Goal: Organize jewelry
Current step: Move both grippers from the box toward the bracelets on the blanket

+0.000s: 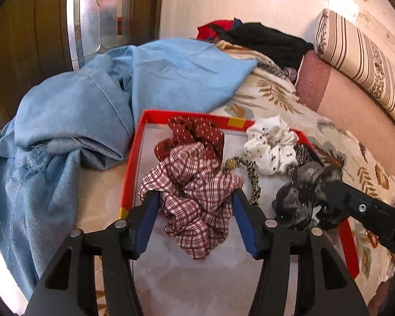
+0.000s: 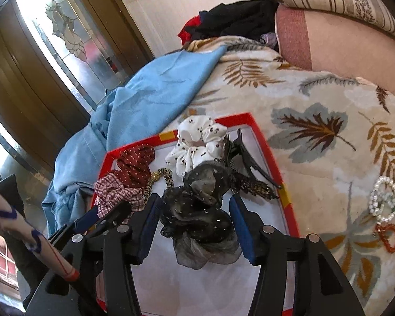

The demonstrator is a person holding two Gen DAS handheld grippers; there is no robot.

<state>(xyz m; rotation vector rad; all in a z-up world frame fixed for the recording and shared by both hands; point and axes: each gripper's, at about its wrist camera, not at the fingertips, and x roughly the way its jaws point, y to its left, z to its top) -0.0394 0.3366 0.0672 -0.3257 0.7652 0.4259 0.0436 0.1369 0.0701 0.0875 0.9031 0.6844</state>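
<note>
A red-rimmed tray (image 1: pixel 134 158) with a white floor lies on the bed. My left gripper (image 1: pixel 194 200) stands open over it, a red-and-white plaid scrunchie (image 1: pixel 194 173) lying loose between its blue pads. My right gripper (image 2: pixel 196 205) is open too, with a black sheer scrunchie (image 2: pixel 197 210) resting on the tray between its pads. Farther in lie a dark red dotted scrunchie (image 1: pixel 197 134), a white printed scrunchie (image 2: pixel 197 144), a leopard hair tie (image 1: pixel 252 176) and a black claw clip (image 2: pixel 247 158). A white bead bracelet (image 2: pixel 384 200) and a red one (image 2: pixel 387 237) lie on the blanket to the right.
A crumpled blue cloth (image 1: pixel 92 105) lies left of the tray, by a glass-panelled wooden door (image 1: pixel 97 13). Dark clothes (image 1: pixel 263 36) are piled behind it. A striped bolster (image 1: pixel 355 50) runs along the right. The blanket (image 2: pixel 316 105) has a leaf pattern. A patterned sleeve (image 2: pixel 13 223) shows at the left.
</note>
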